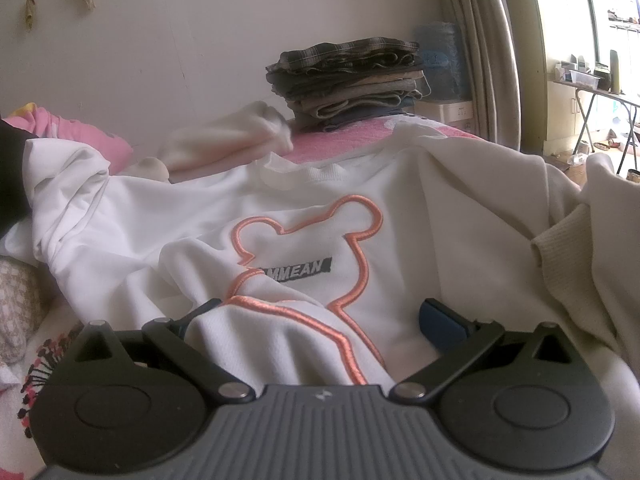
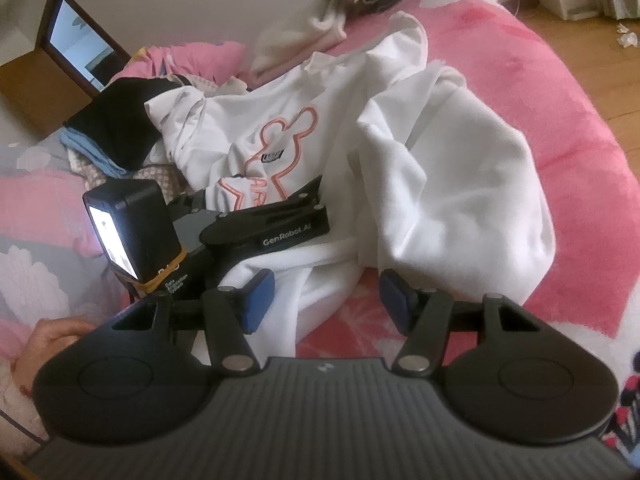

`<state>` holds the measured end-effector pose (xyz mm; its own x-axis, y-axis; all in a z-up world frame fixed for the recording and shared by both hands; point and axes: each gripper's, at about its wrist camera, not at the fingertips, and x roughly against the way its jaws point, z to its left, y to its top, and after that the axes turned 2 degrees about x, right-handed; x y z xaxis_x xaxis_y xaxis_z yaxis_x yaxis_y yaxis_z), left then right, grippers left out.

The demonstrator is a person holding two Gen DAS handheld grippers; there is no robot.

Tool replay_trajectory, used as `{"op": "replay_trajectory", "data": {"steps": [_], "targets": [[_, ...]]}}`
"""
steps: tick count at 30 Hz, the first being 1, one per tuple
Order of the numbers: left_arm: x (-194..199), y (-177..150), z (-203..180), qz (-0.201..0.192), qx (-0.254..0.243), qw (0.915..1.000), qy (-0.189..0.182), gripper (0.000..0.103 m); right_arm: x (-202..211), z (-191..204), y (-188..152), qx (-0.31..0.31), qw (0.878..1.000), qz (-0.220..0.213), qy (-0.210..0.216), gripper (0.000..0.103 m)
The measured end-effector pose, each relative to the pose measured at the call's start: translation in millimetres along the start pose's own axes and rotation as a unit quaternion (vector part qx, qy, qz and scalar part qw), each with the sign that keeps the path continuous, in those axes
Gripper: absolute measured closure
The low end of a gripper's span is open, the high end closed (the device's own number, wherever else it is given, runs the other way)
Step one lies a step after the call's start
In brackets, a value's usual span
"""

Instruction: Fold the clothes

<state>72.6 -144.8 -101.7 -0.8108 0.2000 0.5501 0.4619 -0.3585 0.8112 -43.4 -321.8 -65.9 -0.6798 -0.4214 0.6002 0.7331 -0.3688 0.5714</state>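
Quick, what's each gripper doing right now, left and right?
Left gripper: open, with a bunched fold of the white sweatshirt between its fingers, not pinched.
Right gripper: open, holding nothing, with the sweatshirt's hem lying between its fingers.

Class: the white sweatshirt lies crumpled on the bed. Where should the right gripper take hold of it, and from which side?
Probably the loose hem fold nearest the right gripper. The sweatshirt bunches there into a raised ridge running up between the open blue pads, so coming straight forward and down from the near bed edge should pinch it. The left gripper straddles the front print.
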Motion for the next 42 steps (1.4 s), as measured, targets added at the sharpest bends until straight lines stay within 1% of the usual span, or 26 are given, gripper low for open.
{"op": "replay_trajectory", "data": {"steps": [8,13,19,28,34,42], "targets": [[0,1,0,-0.001,0.0,1.0,0.0,0.0,25,-11,-2,-0.002,0.999,-0.012,-0.029,0.045],[0,1,1,-0.001,0.0,1.0,0.0,0.0,28,-18,-5,-0.014,0.999,-0.006,-0.044,0.045],[0,1,1,-0.001,0.0,1.0,0.0,0.0,23,-8,-4,0.008,0.999,-0.007,-0.039,0.045],[0,1,1,-0.001,0.001,1.0,0.001,0.0,6,-4,-3,-0.002,1.0,0.008,-0.028,0.045],[0,1,1,0.0,0.001,1.0,0.001,0.0,8,1,-2,0.0,1.0,0.004,-0.024,0.045],[1,1,1,0.0,0.001,1.0,0.001,0.0,17,-6,-1,-0.011,1.0,-0.007,-0.028,0.045]]}}
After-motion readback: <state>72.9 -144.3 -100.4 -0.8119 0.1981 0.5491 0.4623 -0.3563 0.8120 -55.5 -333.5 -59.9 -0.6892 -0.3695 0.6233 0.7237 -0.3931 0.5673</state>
